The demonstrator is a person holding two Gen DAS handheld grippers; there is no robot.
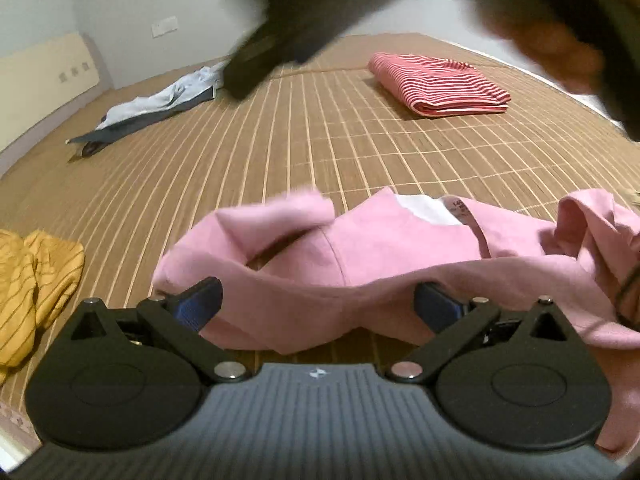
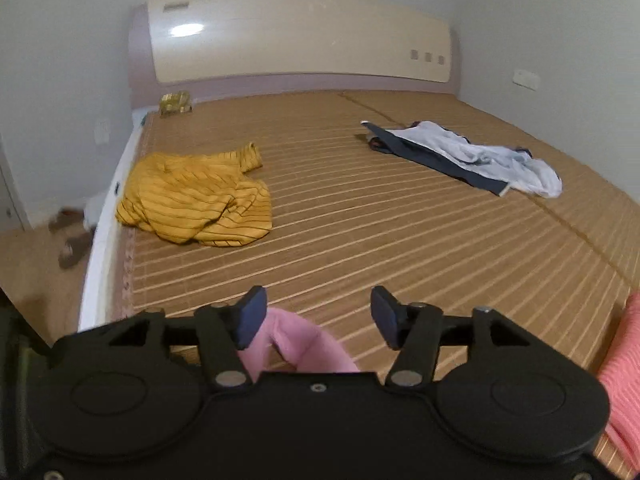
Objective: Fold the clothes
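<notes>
A home bedroom: bed with headboard (image 2: 300,36) and bamboo mat (image 2: 400,232), clothes strewn

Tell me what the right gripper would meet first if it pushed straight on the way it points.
Probably the bare bamboo mat. The right gripper stands open, a pink fold low between its fingers; the yellow striped shirt lies left of that line. Depth is uncertain.

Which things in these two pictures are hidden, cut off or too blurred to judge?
- Left wrist view: the right gripper is a dark motion blur; its jaws are unreadable there.
- Left wrist view: the yellow striped shirt is cut by the left edge.
- Right wrist view: the pink garment is mostly hidden under the gripper body.
- Right wrist view: the red striped shirt is cut by the right edge.
</notes>
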